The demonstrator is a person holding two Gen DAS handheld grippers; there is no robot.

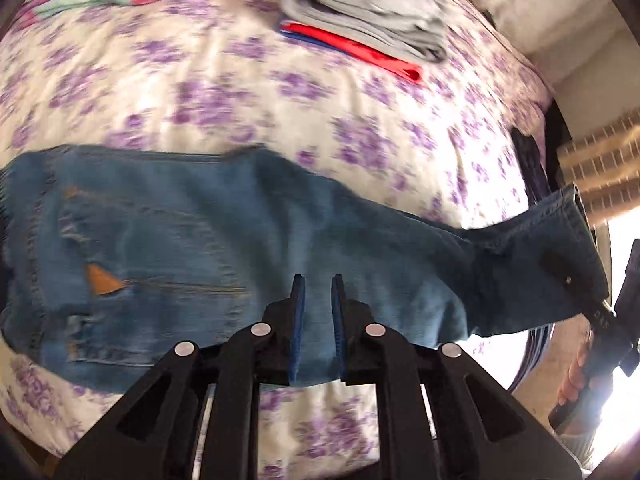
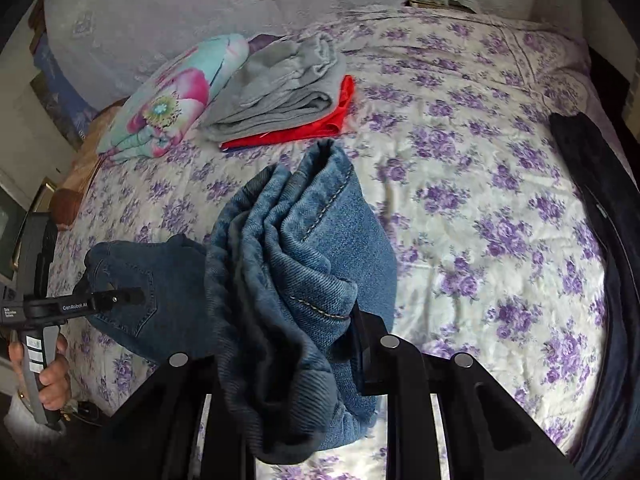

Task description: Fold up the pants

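**Jeans half lifted for a fold on a floral bed**

Bunched denim fills the right gripper (image 2: 288,320), which is clamped on the leg ends of the jeans (image 1: 208,240) and holds them above the bed (image 1: 360,128). From there the jeans' long axis runs across the bed to the waistband, lying flat with a back pocket up. Over the jeans' middle hovers the left gripper (image 1: 318,300), jaws narrowly apart, holding nothing. Beyond the jeans sits a folded pile of clothes (image 2: 288,96). Likely next: carry the legs toward the waistband.

Both wrist views look closely down along their fingers, sharing the bed (image 1: 224,92).
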